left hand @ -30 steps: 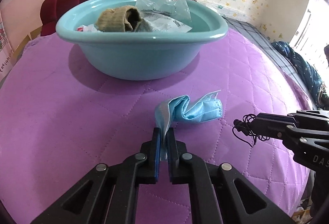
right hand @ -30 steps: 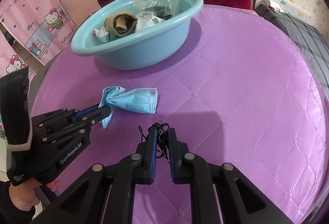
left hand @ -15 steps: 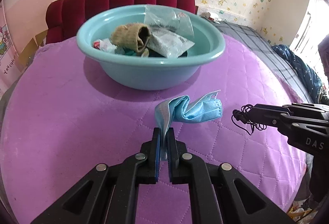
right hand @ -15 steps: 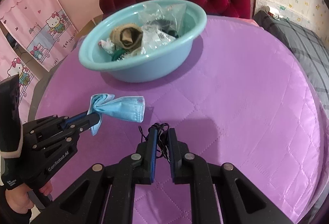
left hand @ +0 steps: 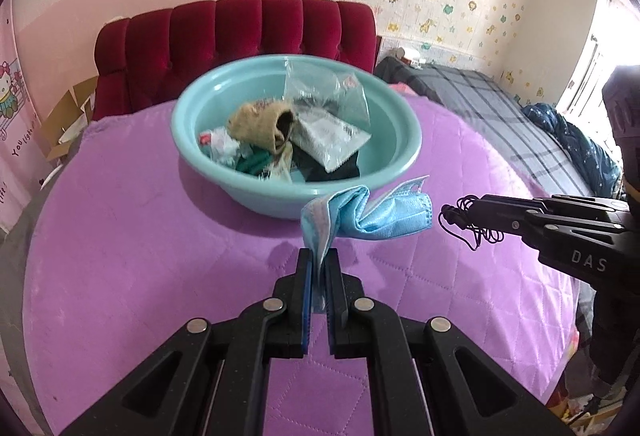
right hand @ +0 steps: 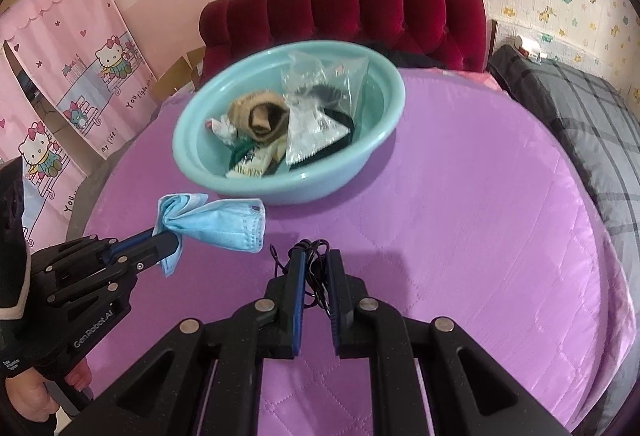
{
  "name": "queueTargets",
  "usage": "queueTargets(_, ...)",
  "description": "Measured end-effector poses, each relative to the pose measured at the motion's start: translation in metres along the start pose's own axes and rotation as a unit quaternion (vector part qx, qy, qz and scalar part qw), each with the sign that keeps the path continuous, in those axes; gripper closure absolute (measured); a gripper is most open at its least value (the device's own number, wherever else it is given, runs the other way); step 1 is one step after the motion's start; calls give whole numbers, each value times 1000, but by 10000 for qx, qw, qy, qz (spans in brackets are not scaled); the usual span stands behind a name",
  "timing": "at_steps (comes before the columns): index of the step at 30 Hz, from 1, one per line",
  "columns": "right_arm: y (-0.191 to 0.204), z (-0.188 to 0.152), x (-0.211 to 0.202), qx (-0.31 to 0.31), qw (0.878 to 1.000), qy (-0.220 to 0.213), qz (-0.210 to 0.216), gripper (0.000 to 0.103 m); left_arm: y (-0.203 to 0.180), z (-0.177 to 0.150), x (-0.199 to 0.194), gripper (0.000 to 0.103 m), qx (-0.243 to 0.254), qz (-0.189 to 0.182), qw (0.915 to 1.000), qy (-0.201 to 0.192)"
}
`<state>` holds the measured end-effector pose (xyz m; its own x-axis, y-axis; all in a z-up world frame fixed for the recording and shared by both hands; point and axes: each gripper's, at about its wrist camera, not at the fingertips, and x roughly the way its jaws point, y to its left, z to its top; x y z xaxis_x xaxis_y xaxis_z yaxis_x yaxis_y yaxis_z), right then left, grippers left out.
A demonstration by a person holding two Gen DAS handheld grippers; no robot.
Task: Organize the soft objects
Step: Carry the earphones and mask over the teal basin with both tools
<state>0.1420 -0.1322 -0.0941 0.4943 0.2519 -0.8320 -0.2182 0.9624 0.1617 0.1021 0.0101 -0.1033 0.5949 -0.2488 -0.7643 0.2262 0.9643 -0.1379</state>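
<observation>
Mask (left hand: pixel 376 214) clamped at one end by left gripper (left hand: pixel 319 264), long axis toward basin (left hand: pixel 224 176); right gripper (right hand: pixel 315 264) pinches black cord (right hand: pixel 310 276).

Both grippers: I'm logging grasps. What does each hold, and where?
Left gripper pinches the blue face mask at one bunched end; right gripper clamps a tangle of thin black cord.
</observation>
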Motion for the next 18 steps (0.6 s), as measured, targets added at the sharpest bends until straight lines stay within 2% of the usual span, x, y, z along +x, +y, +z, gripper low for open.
queueTargets(18, 12, 63, -15, -92, 9988, -488, 41, 93, 12, 50, -7, 97, 7, 194, 9994, -303)
